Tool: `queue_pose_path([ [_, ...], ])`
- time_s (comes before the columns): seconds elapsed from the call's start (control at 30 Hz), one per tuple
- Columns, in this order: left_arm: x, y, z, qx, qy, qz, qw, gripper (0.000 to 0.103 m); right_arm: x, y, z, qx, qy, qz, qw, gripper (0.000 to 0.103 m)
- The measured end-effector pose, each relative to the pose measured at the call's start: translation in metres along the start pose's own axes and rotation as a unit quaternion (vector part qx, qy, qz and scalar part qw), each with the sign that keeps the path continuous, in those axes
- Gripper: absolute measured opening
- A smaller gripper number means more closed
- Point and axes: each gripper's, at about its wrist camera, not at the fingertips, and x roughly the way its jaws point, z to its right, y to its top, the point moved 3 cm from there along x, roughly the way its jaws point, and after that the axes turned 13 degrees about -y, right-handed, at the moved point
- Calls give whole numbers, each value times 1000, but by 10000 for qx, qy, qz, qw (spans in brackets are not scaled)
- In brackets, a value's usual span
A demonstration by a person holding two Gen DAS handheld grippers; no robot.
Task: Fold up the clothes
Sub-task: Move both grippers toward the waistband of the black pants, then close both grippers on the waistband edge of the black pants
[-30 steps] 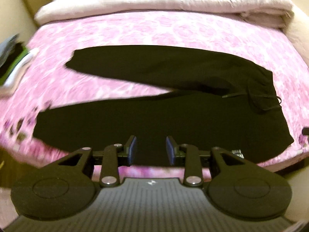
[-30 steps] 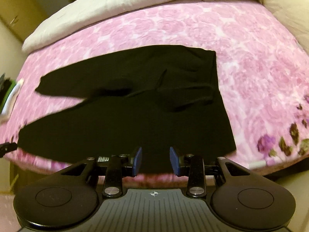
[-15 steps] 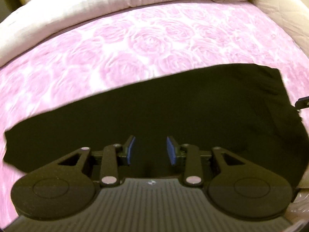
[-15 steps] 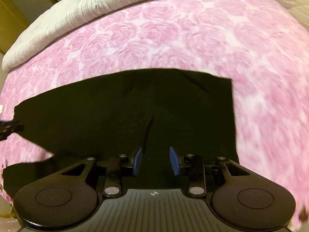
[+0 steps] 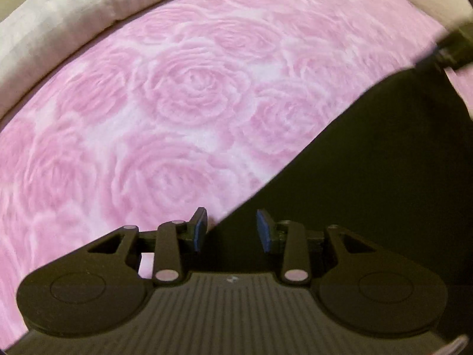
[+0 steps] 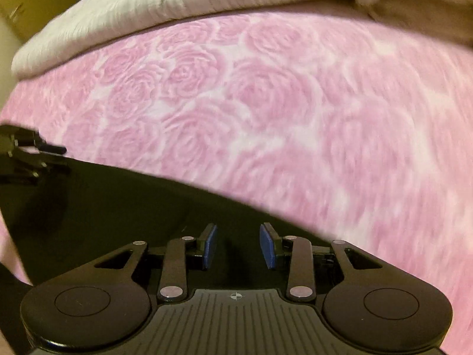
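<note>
A black garment (image 5: 384,183) lies spread flat on a bed covered by a pink rose-patterned bedspread (image 5: 177,103), with pale folded bedding (image 6: 118,14) along the far edge. The left gripper (image 5: 231,230) points steeply down at the garment's far edge; its jaws have just been opening and stand apart, gripping nothing, the cloth's edge running below the gap. The right gripper (image 6: 239,245) hangs over the dark cloth nearby, jaws likewise apart and empty. Each gripper shows at the rim of the other's view.
</note>
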Motion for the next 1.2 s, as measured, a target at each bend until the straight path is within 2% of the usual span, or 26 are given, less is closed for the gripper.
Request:
queue_pose_path([
  [0.1, 4, -7, -16, 186, -282, -191, 9992, 37, 22, 9, 7, -321, 76, -161, 9993, 36],
  [0.23, -3, -19, -31, 134, -550, -186, 9982, 39, 41, 7, 17, -598, 118, -370, 9975, 40],
  [0.3, -4, -26, -35, 63, -612, -209, 9979, 40, 48, 5, 22, -618, 189, -454, 9969, 46],
  [0.4, -4, -31, -31, 103, -578, -138, 9982, 38, 52, 5, 24, -616, 304, -462, 9966, 45],
  [0.43, -4, -31, -28, 143, -549, -113, 9983, 31, 51, 5, 22, -677, 308, -448, 9962, 42],
  [0.47, -4, -31, -25, 182, -520, -87, 9984, 15, 50, 5, 20, -737, 313, -434, 9958, 22],
  [0.5, -5, -32, -20, 217, -471, -46, 9986, 8, 48, 4, 17, -808, 307, -390, 9955, 5],
  [0.57, -7, -33, -9, 362, -210, 10, 9991, 1, 38, -1, 11, -982, 260, -199, 9946, 3],
  [0.63, -16, -37, 5, 449, 125, 136, 9988, 1, 22, -10, 5, -1126, 130, 96, 9935, 3],
  [0.73, -53, -49, 34, 186, 655, 696, 9953, 1, -20, -26, -2, -1245, -162, 711, 9895, 3],
  [0.87, -115, -83, 99, -282, 1070, 1306, 9852, 1, -92, -69, -23, -1556, -561, 1545, 9741, 3],
  [0.93, -142, -110, 144, -442, 1181, 1420, 9818, 1, -128, -100, -36, -1759, -747, 1841, 9641, 3],
  [1.0, -154, -139, 184, -820, 1141, 1421, 9798, 2, -151, -140, -49, -1996, -908, 1894, 9571, 2],
  [1.1, -149, -187, 234, -1704, 970, 1216, 9730, 5, -164, -205, -65, -2262, -955, 1449, 9585, 3],
  [1.17, -130, -218, 257, -2405, 911, 833, 9628, 8, -153, -246, -73, -2252, -864, 685, 9680, 4],
  [1.2, -125, -227, 264, -2693, 845, 749, 9564, 8, -144, -264, -77, -2279, -940, 257, 9688, 5],
])
